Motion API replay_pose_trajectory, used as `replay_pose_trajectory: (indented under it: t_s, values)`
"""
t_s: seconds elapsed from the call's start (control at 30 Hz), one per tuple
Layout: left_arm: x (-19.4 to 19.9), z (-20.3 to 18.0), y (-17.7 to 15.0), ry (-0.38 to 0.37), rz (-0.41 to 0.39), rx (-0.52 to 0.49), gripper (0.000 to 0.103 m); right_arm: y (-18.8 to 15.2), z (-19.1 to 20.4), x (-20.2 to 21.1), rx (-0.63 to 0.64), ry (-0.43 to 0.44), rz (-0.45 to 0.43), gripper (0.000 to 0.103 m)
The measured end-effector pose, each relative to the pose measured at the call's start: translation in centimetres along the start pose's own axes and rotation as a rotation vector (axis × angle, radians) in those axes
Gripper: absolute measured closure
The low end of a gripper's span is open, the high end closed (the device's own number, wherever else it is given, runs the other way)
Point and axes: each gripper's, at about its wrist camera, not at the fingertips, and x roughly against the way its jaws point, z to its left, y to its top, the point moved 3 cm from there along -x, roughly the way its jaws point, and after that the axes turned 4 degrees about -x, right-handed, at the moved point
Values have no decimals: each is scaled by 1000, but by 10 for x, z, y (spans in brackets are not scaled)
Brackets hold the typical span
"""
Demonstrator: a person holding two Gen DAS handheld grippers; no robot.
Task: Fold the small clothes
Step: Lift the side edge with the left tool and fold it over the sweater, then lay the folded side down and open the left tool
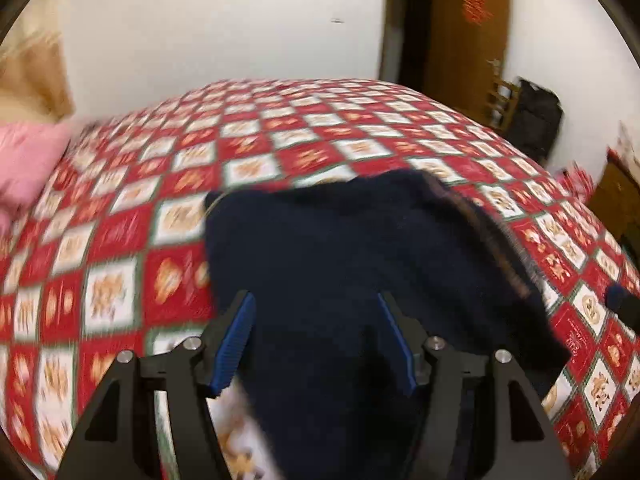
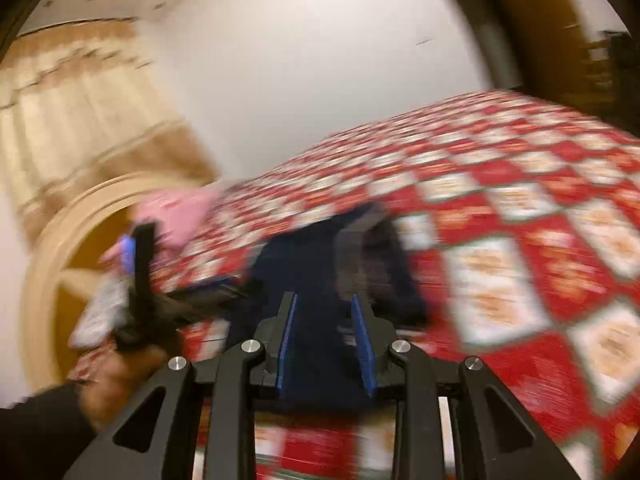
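**A:** Left wrist view: the left gripper (image 1: 314, 300) has its jaws spread wide over a dark navy garment (image 1: 360, 248) lying on the bed's red-and-white checked bedspread (image 1: 132, 240). The blue pads (image 1: 236, 340) aren't pressing on anything. Pink pillow (image 1: 24, 160) at the far left, brown door (image 1: 468, 36) at the back.

**B:** Yeah, and the right wrist shot is super blurry, but the right gripper (image 2: 325, 300) looks parted a bit too, with the navy cloth between its jaws and the pads apparently not clamping it. You can also see a hand (image 2: 120, 364) holding the other gripper off to the left.
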Motion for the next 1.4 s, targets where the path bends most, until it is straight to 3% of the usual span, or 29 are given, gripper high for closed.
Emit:
replay_pose_trajectory:
  t_s: [0.1,0.17,0.2,0.23,0.27,0.33,0.4,0.5,0.63,0.7,0.77,0.87,1.07,1.2,1.4]
  values:
    - [-1,9,-16,-25,14,47,35,11,-3,-45,-5,-27,72,74]
    - [-4,7,-23,-15,12,36,32,19,-28,-72,-28,-142,101,74]
    - [-6,6,-26,-9,12,30,29,21,-53,-82,-83,-234,113,74]
    - [-8,4,-28,-11,14,27,23,20,-70,-89,-129,-270,140,74]
    - [-11,4,-32,-22,24,25,21,18,-90,-96,-194,-265,175,74]
    - [-20,2,-40,-43,36,34,13,18,-114,-90,-281,-223,135,76]
    - [-29,4,-46,-59,57,44,12,17,-120,-88,-337,-184,134,76]
    - [-26,4,-46,-68,49,47,10,21,-112,-82,-298,-213,132,74]
    - [-24,2,-52,-75,43,46,10,37,-81,-71,-182,-257,66,73]
    - [-24,1,-54,-78,41,43,10,46,-63,-74,-101,-271,44,62]
    - [-26,0,-56,-82,49,41,7,52,-45,-86,-28,-273,63,56]
    - [-27,3,-56,-88,57,57,5,59,-29,-114,58,-284,109,56]
    - [-29,6,-59,-109,66,81,3,50,-73,-158,-22,-435,247,56]
    - [-30,5,-59,-118,76,82,2,48,-86,-154,-60,-392,219,56]
    - [-32,7,-59,-133,90,101,1,48,-72,-141,-31,-444,186,56]
